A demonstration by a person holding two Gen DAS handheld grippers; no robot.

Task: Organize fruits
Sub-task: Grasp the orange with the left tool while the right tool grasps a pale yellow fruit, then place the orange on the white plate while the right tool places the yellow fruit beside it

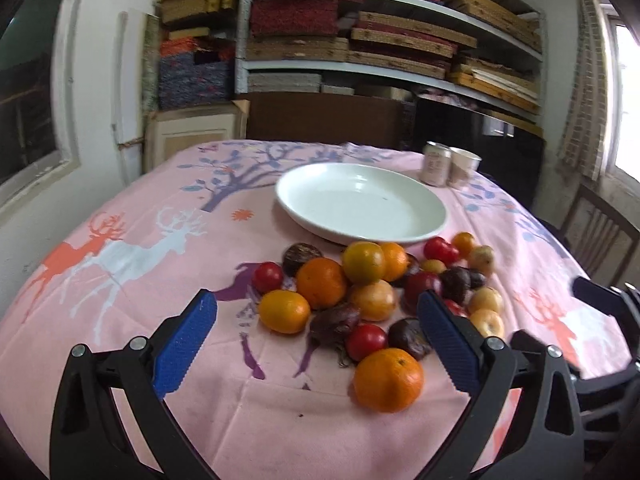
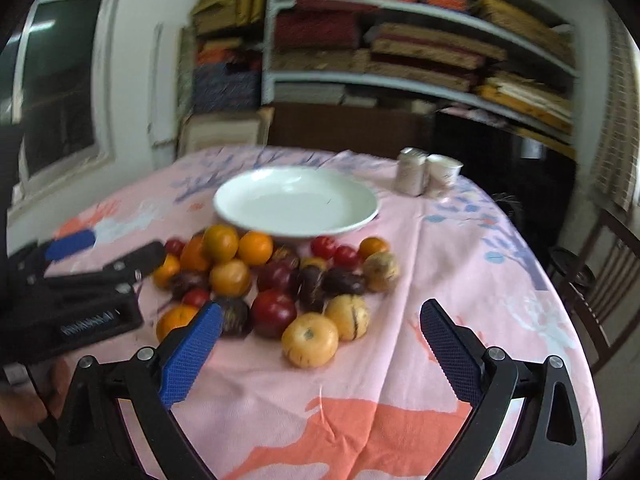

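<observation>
A heap of fruit (image 1: pixel 376 292) lies on the pink tablecloth in front of an empty white plate (image 1: pixel 360 202): oranges, red tomatoes, dark purple passion fruits and pale yellow fruits. My left gripper (image 1: pixel 316 312) is open, its blue pads on either side of the heap's near part, with one large orange (image 1: pixel 388 380) lying closest. In the right wrist view the same heap (image 2: pixel 272 280) and the plate (image 2: pixel 296 202) appear. My right gripper (image 2: pixel 322 326) is open just in front of a pale yellow fruit (image 2: pixel 310 340), holding nothing. The left gripper (image 2: pixel 80 252) shows at that view's left edge.
A can (image 1: pixel 436 162) and a paper cup (image 1: pixel 464 166) stand at the far right of the table behind the plate. A wooden chair (image 1: pixel 600 236) is at the table's right side. Shelves stacked with mats fill the back wall. A hand (image 2: pixel 28 396) shows at lower left.
</observation>
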